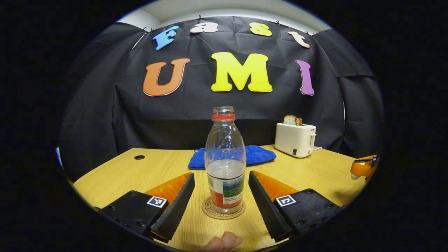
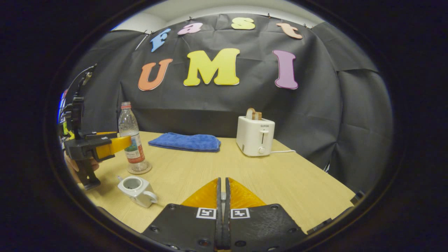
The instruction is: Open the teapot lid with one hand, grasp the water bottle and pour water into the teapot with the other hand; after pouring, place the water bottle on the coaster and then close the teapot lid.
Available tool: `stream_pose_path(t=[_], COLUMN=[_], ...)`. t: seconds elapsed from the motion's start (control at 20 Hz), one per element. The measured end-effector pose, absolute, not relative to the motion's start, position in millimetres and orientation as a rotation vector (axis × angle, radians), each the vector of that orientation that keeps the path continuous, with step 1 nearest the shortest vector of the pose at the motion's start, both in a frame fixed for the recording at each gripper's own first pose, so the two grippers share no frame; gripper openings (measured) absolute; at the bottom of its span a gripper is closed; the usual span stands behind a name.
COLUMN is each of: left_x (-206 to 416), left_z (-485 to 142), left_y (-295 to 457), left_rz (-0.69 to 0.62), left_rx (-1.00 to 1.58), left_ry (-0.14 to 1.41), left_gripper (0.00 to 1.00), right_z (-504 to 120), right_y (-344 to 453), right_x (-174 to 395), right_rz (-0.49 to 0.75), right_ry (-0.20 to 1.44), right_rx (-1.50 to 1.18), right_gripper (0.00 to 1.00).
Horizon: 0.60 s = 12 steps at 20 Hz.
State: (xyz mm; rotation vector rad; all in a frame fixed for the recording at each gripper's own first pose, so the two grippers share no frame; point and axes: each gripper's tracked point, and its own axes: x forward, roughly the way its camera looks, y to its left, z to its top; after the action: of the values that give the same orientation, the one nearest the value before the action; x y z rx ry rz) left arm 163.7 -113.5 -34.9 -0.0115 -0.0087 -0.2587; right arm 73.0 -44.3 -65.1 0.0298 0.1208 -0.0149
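Flanking bottle (image 1: 224, 164): towel (image 1: 254, 154), toaster (image 1: 294, 139), perhaps bread (image 1: 292, 120).

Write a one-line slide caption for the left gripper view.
Left gripper, jaws open, flanks the water bottle standing upright on its coaster; blue towel and toaster behind.

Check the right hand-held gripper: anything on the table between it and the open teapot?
Nothing visible. In the right gripper view, bare table lies between the right hand-held gripper and the teapot. The bottle on its coaster, cloth and toaster sit farther back.
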Motion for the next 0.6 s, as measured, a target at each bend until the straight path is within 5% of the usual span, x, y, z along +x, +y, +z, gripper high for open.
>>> stream_pose_path(t=[0.6], left_x=[60.8], left_z=[-52.2], left_y=[-60.2], left_rz=[-0.107], left_rx=[-0.1], left_ry=[-0.015], left_gripper=[0.97], right_z=[-47.2], right_y=[0.9], right_x=[59.4], right_rz=[0.169], right_ry=[0.09], right_rx=[0.064], right_gripper=[0.0])
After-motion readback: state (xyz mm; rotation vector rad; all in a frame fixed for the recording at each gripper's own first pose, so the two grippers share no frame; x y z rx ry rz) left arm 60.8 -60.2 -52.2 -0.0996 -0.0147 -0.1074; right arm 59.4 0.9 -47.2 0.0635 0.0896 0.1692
